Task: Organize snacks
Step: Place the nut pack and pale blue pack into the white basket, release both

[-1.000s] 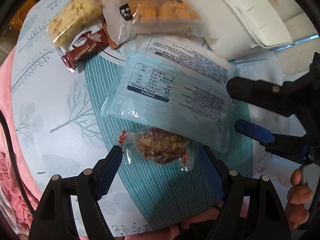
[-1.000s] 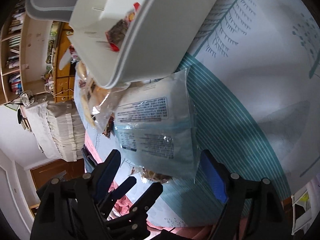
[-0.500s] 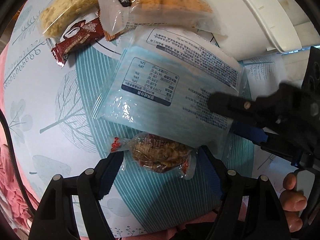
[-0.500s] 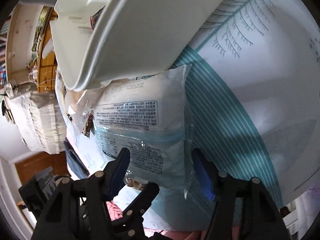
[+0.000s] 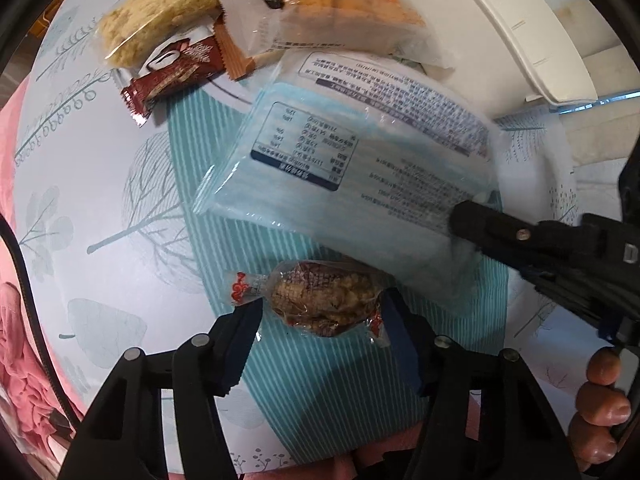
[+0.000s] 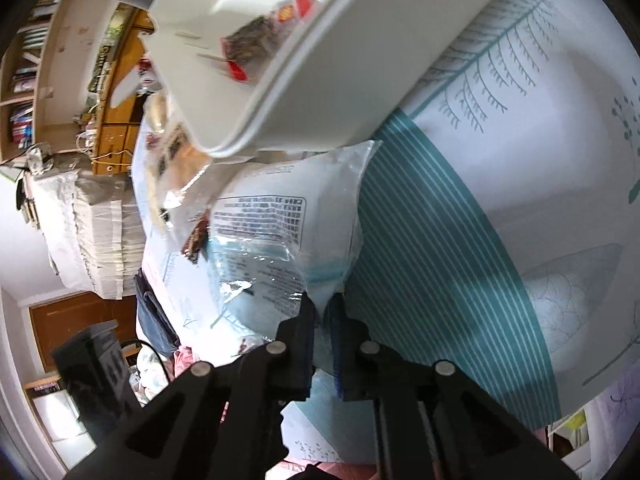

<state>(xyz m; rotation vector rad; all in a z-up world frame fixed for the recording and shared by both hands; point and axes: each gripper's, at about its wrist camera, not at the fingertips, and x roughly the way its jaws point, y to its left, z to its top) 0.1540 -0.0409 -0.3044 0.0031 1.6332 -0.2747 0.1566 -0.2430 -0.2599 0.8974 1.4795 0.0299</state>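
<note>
A small clear packet of brown snack (image 5: 320, 300) lies on the teal-striped tablecloth (image 5: 320, 392). My left gripper (image 5: 320, 316) points down over it with a finger at each end of the wrapper. Its jaws are closing and the left pad has not pressed in. A big blue-and-white printed bag (image 5: 360, 168) lies just beyond, its edge overlapping the packet. My right gripper (image 6: 322, 308) is shut on the near corner of this bag (image 6: 272, 232). In the left wrist view the right gripper (image 5: 464, 220) pinches the bag's right edge.
A white plastic basket (image 6: 320, 60) stands right behind the bag and holds a red-ended snack packet (image 6: 256, 44). A puffed rice cake (image 5: 156, 20), a dark red bar (image 5: 172, 72) and a pack of orange cakes (image 5: 328, 4) lie at the far left. A hand's fingers (image 5: 600, 392) show at the right.
The right jaws, wide around the big bag before, have shut on its corner. The left jaws have narrowed around the small brown packet. Both hands have stayed about where they were.
</note>
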